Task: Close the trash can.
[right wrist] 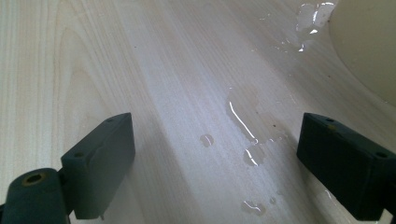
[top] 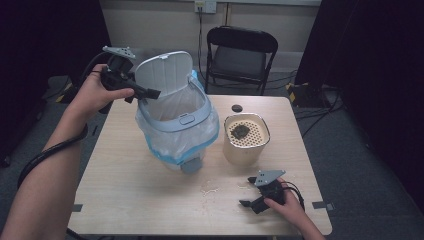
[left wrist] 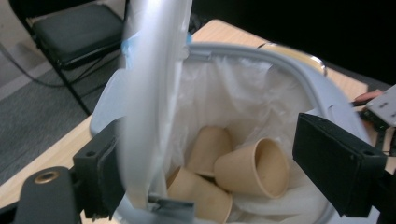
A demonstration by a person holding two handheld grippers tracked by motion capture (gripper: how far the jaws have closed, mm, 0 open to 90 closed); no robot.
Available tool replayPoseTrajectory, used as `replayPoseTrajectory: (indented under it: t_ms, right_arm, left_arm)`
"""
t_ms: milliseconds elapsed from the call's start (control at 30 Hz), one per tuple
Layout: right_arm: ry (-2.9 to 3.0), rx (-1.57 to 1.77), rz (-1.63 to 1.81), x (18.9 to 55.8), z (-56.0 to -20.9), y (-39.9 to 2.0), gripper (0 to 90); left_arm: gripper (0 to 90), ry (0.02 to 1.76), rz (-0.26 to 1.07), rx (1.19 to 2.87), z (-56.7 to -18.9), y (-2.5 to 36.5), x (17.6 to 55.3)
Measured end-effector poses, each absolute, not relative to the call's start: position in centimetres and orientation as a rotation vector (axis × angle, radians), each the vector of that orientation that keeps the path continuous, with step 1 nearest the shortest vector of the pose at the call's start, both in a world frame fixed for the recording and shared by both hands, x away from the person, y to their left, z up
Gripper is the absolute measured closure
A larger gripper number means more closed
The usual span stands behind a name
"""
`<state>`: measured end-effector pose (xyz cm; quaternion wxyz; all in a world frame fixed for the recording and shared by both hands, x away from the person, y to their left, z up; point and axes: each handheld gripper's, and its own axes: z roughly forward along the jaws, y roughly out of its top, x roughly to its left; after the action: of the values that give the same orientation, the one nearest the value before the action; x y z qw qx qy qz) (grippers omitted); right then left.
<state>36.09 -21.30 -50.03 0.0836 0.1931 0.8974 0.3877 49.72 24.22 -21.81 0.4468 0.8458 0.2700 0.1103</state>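
In the high view the left gripper [top: 142,92], upper left, props the bin [top: 176,131] lid [top: 164,73] up while the right gripper [top: 251,196] rests low right beside a beige strainer pot [top: 246,138]. The left gripper view shows wide jaws straddling the lid edge without pinching it, cups [left wrist: 252,167] below — it could slip and drop shut. The right gripper view shows spread, empty jaws over spilled water [right wrist: 247,135] — a slick tabletop.

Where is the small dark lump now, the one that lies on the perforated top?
In the high view the dark lump lies on the perforated top of the cream container, right of the lined bin and beyond the right gripper.
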Motion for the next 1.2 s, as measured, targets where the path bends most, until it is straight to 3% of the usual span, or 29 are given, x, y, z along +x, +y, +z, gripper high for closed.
replayPoseTrajectory:
  t_ms: [467,700,1033,1133,1200]
  right_arm:
    - [2.679,0.577,1.157,36.1,-50.0,-21.3,10.7]
    - [2.679,0.577,1.157,36.1,-50.0,-21.3,10.7]
    - [2.679,0.575,1.157,36.1,-50.0,-21.3,10.7]
    - [2.679,0.577,1.157,36.1,-50.0,-21.3,10.7]
    - [2.678,0.575,1.157,36.1,-50.0,-21.3,10.7]
  left_arm:
    - [15.9,0.573,0.187,2.207,-21.6,22.0,47.8]
    - [22.0,0.514,0.166,2.257,-21.2,21.0,46.8]
    - [56.4,0.586,0.111,2.233,-21.6,20.7,47.0]
    - [57.1,0.622,0.094,2.233,-22.0,20.4,47.1]
    - [63.8,0.626,0.114,2.262,-22.2,20.0,47.2]
